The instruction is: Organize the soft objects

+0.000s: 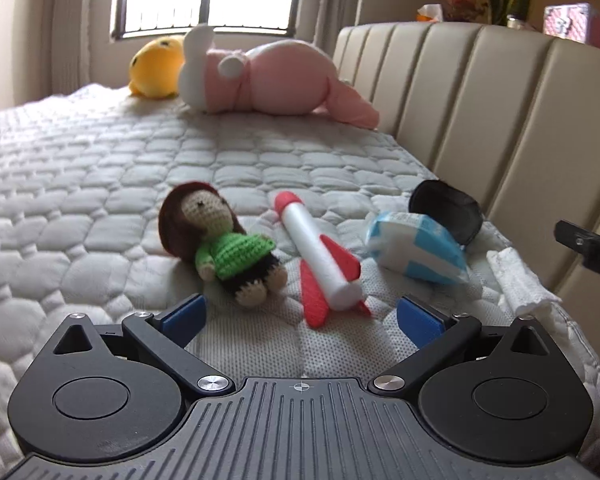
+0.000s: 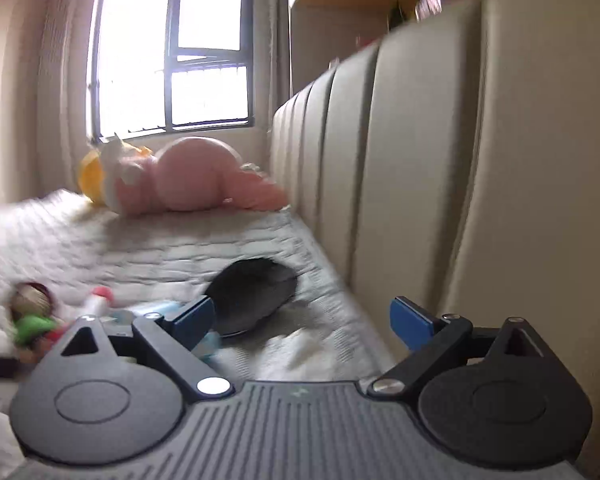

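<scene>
On the quilted mattress (image 1: 80, 184) lie a crocheted doll (image 1: 216, 240) in a green top, a white and red toy rocket (image 1: 320, 256), a blue and white tissue pack (image 1: 416, 244) and a black round object (image 1: 448, 210). My left gripper (image 1: 300, 316) stands open just short of the doll and rocket, holding nothing. A pink plush (image 1: 276, 76) and a yellow plush (image 1: 156, 68) rest far back under the window. My right gripper (image 2: 304, 324) is open and empty, near the black round object (image 2: 252, 296) beside the headboard; that view is blurred.
A padded beige headboard (image 1: 480, 120) runs along the right side of the bed. Crumpled white tissue (image 1: 516, 280) lies at the mattress edge. The other gripper's tip (image 1: 588, 248) shows at far right. Plants and a box stand behind the headboard.
</scene>
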Tool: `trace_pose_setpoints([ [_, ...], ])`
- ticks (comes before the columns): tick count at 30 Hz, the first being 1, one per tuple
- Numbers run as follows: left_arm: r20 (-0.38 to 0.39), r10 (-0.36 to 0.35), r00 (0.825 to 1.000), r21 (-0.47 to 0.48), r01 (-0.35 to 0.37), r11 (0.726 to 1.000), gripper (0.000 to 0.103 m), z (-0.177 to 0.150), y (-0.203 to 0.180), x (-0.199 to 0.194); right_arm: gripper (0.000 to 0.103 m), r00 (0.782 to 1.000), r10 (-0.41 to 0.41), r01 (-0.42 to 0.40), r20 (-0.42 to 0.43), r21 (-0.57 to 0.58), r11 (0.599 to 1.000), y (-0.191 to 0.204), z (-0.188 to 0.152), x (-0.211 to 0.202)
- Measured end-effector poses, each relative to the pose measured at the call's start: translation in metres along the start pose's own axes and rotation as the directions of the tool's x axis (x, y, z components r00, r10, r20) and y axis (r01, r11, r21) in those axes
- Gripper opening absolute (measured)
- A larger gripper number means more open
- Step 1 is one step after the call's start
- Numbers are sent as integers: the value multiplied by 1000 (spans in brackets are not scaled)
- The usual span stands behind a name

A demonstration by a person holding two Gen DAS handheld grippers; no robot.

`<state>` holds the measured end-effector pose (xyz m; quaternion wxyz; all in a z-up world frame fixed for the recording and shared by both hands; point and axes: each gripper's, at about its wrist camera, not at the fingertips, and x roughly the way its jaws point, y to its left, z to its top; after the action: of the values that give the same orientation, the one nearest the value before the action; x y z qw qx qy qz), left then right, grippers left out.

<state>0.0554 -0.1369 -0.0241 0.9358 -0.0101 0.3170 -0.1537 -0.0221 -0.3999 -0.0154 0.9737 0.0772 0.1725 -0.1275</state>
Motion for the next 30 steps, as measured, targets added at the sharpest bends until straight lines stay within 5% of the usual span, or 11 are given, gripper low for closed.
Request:
trace_pose_setpoints([
  [2, -15, 6, 1000, -10, -6, 1000, 103, -3, -3, 2, 96, 997, 70, -68, -39, 68, 995, 1, -6, -5],
  [11, 48, 91, 995, 79, -95, 992, 103, -7, -25, -28, 102, 997, 75, -75, -16, 0, 997, 38, -16, -41],
  [30, -35, 143, 989, 56, -141, 988, 103, -18, -25, -32, 102, 990, 89, -91, -113, -16, 996, 56, -24, -39],
])
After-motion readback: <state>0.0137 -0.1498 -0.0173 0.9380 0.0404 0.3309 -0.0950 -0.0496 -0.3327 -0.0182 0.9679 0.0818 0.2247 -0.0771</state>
